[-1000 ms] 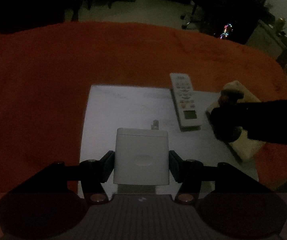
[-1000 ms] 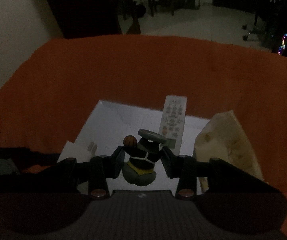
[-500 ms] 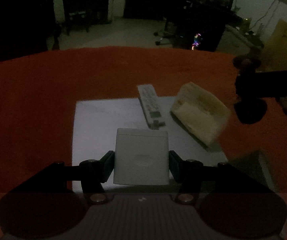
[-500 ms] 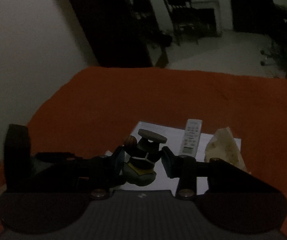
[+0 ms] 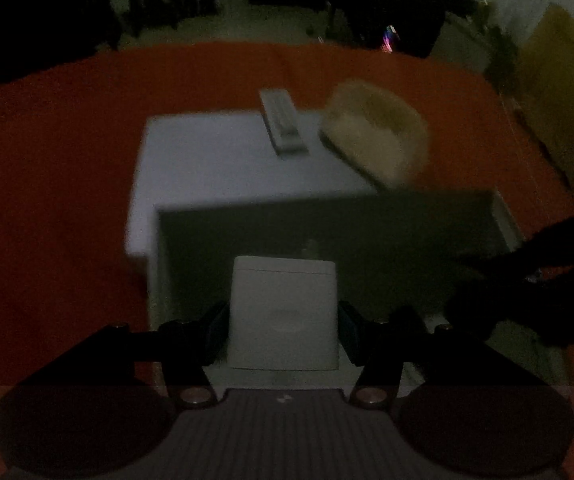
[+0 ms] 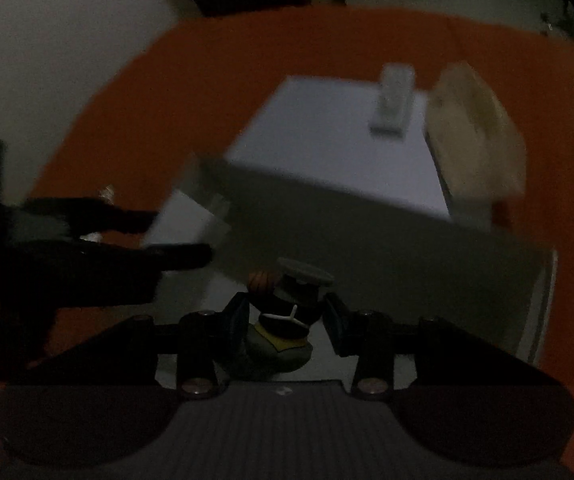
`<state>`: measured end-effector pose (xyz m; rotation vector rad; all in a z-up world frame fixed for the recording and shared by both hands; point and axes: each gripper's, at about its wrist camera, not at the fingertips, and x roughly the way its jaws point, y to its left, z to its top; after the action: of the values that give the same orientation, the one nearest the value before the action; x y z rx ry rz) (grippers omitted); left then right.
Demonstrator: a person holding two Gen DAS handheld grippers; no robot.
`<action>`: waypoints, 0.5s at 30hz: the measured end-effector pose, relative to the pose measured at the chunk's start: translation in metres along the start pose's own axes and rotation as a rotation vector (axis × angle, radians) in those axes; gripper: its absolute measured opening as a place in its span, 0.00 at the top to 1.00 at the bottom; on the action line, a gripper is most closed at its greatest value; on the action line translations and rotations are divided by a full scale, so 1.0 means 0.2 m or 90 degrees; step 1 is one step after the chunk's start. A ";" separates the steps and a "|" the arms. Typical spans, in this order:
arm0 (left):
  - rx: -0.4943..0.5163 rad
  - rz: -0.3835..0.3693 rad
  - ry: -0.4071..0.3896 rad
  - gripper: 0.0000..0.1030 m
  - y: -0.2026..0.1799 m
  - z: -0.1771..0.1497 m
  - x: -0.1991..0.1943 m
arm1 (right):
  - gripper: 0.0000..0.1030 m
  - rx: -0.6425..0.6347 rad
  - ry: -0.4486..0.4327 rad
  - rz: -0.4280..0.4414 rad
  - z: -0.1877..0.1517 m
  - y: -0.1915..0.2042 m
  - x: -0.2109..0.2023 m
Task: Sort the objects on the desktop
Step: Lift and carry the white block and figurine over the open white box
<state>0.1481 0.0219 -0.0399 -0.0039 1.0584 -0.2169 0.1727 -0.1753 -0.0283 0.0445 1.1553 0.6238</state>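
Tongs on the left (image 5: pixel 283 320) are clamped on a white, boxy plastic charger block (image 5: pixel 283 312), and the right tongs (image 6: pixel 285 320) are clamped on a small dark toy figurine with a flat grey cap (image 6: pixel 287 312); both point steeply down over an open grey rectangular bin (image 5: pixel 367 224). Judged from this, both items are at the drop stage but unreleased. A grey remote control (image 5: pixel 283 124) and a tan wooden holder (image 5: pixel 375 136) remain on the white sheet (image 5: pixel 207 160) covering the orange tabletop (image 5: pixel 47 160).
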 end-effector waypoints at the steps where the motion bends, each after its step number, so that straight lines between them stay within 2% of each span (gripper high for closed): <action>1: 0.002 -0.002 0.010 0.49 -0.02 -0.03 0.02 | 0.58 0.005 0.010 -0.008 -0.02 -0.02 0.02; 3: 0.011 0.002 0.023 0.49 -0.04 -0.07 0.06 | 0.58 0.017 0.031 -0.020 -0.04 -0.06 0.08; 6: 0.014 0.007 0.044 0.49 -0.07 -0.14 0.13 | 0.58 0.078 0.060 -0.034 -0.07 -0.13 0.17; 9: 0.009 0.022 0.070 0.49 -0.07 -0.21 0.21 | 0.58 0.092 0.070 -0.066 -0.11 -0.15 0.24; 15: 0.025 0.059 0.092 0.49 -0.10 -0.29 0.30 | 0.58 0.046 0.110 -0.096 -0.24 -0.10 0.36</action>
<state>0.1234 -0.0024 -0.1183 0.0977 1.1953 -0.1559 0.1583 -0.1703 -0.1146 -0.0352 1.3351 0.4591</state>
